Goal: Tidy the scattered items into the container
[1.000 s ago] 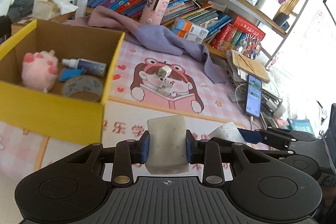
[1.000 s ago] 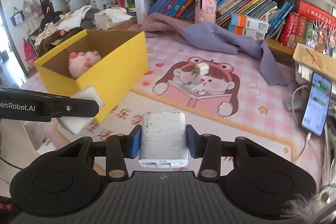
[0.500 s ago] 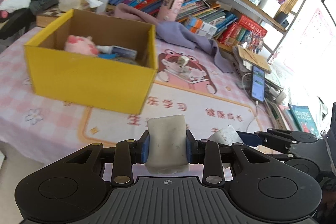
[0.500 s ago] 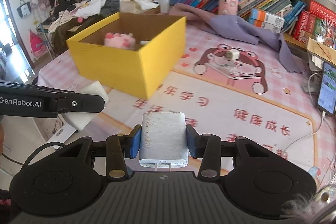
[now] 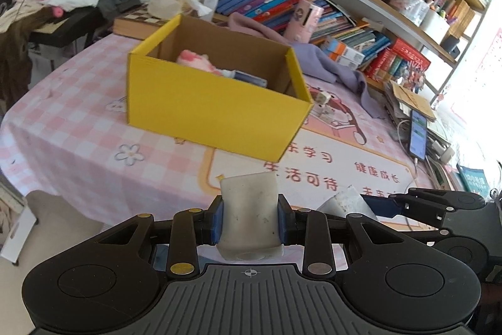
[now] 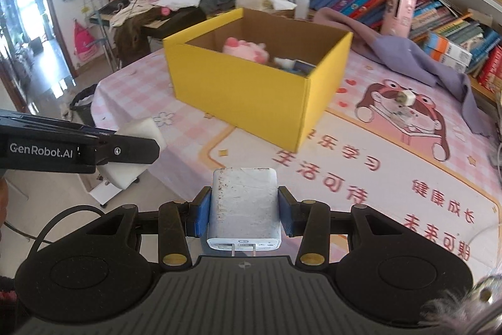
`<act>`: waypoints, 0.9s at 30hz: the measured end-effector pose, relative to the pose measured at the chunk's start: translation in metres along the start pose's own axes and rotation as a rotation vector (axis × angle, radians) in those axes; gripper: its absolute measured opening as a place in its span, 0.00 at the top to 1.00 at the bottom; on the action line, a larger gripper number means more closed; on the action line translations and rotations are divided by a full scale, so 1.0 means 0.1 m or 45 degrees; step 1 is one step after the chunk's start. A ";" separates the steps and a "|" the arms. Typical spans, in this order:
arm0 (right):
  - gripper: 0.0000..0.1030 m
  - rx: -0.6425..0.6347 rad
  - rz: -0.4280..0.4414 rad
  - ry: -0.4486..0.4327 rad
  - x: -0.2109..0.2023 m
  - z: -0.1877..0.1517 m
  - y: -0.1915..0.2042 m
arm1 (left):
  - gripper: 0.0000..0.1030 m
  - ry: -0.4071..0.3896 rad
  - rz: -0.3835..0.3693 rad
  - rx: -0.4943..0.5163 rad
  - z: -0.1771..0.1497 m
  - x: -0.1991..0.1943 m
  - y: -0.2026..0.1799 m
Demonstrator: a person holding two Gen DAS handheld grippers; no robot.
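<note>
Left hand-held gripper (image 5: 250, 222) pinches a white eraser-like block (image 5: 249, 218), soft and light; side grip adequate. Right hand-held gripper (image 6: 244, 215) pinches a charger plug (image 6: 244, 209), rigid and smooth, flat sides clamped. Both are short of the yellow box (image 5: 216, 112).

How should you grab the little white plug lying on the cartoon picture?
Come down from above and close the jaws on the small white plug's two flat sides. It is a blocky cube lying loose on the pink mat, apart from the yellow box, with open space around it.
</note>
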State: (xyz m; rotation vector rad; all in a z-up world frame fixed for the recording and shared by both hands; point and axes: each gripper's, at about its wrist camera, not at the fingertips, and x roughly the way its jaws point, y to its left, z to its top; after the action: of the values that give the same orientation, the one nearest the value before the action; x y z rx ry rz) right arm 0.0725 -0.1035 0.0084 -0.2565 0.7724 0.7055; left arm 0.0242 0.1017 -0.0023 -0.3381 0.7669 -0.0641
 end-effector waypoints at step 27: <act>0.60 -0.115 0.087 -0.100 0.32 0.60 0.08 | 0.70 -0.068 0.084 0.015 0.42 0.11 0.21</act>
State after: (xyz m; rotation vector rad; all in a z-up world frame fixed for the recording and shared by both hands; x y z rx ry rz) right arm 0.1165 -0.0549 0.0284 -0.2836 0.6775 0.8119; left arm 0.0597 0.1313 0.0119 -0.3017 0.7241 0.0025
